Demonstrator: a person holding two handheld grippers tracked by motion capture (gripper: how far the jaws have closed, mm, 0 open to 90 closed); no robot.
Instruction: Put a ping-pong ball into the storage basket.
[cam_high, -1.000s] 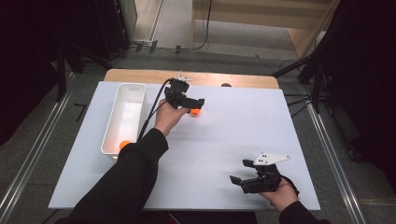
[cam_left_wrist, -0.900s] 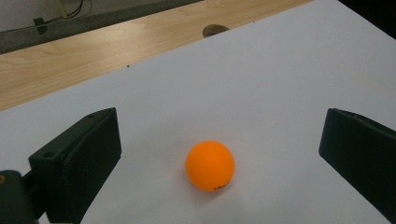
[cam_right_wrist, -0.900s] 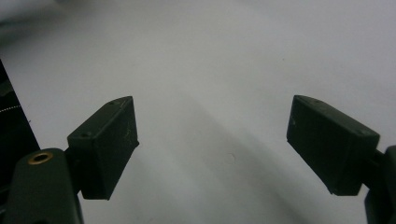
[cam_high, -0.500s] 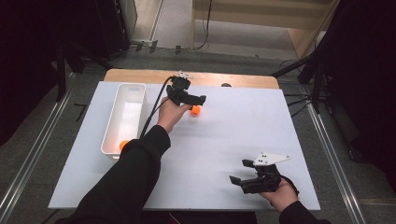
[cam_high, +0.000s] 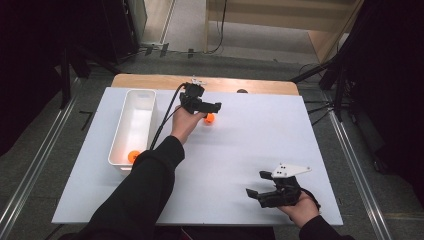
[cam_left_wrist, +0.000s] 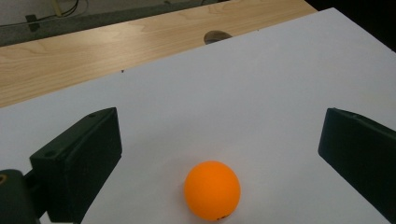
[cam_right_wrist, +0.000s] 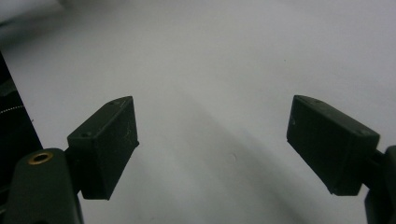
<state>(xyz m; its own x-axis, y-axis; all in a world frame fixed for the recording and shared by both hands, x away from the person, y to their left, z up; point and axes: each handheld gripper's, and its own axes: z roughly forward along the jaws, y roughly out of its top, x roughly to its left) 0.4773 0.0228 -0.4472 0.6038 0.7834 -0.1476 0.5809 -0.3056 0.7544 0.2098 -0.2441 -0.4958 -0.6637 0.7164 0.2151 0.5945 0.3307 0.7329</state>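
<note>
An orange ball (cam_high: 209, 118) rests on the white table top (cam_high: 240, 150) at the far middle. My left gripper (cam_high: 210, 111) is lowered over it and open. In the left gripper view the ball (cam_left_wrist: 212, 190) lies on the surface between the two spread jaws, touching neither, and my left gripper (cam_left_wrist: 219, 137) is open around it. A second orange ball (cam_high: 133, 156) lies in the near end of a white bin (cam_high: 121, 129) at the left. My right gripper (cam_high: 256, 184) hovers open near the front right edge; in its own view my right gripper (cam_right_wrist: 212, 123) holds nothing.
A wooden strip (cam_high: 150, 81) runs along the table's far edge, with a dark round hole (cam_left_wrist: 215, 37) in it. The left gripper's cable (cam_high: 165, 120) trails past the bin's right wall. Dark stands and floor rails surround the table.
My left forearm has crept slightly forward, with the gripper staying over the ball. The ball and the right gripper have not moved.
</note>
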